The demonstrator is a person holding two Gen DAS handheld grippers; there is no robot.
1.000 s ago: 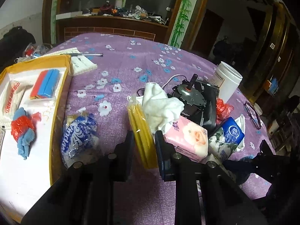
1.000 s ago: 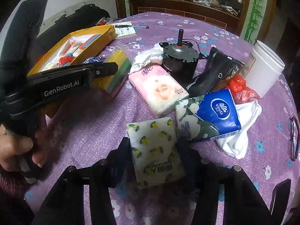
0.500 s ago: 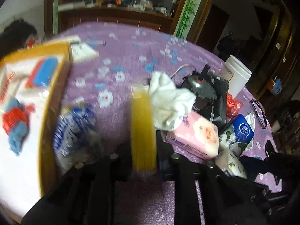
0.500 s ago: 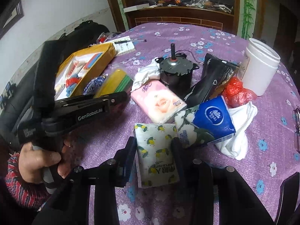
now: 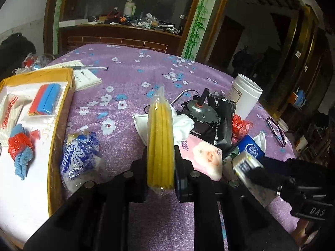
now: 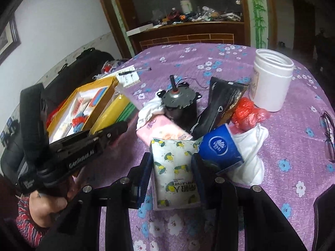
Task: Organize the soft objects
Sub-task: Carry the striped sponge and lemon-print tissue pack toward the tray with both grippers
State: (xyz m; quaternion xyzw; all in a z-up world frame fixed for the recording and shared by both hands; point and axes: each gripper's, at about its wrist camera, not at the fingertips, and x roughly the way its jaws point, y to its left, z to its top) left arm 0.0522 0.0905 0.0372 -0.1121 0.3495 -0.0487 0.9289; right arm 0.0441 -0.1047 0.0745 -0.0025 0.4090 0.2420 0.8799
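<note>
The left tongs (image 5: 160, 167) pinch a yellow sponge pack (image 5: 160, 144) above the tabletop (image 5: 129, 79) right of the box (image 5: 62, 108), the right tongs (image 6: 173, 167) clamp a lemon tissue pack (image 6: 174, 167), a motor (image 6: 180, 102), white jar (image 6: 271, 83) and more packs crowding beyond.

The yellow sponge pack (image 5: 160, 146), which lay low on the tabletop (image 5: 129, 79) a second ago, now stands upright, lifted and clamped in the left hand-held gripper (image 5: 160, 173). The lemon-print tissue pack (image 6: 174, 171), flat on the cloth before, is now raised and tilted, squeezed in the right hand-held gripper (image 6: 172, 179), whose fingers have drawn in against its sides.
</note>
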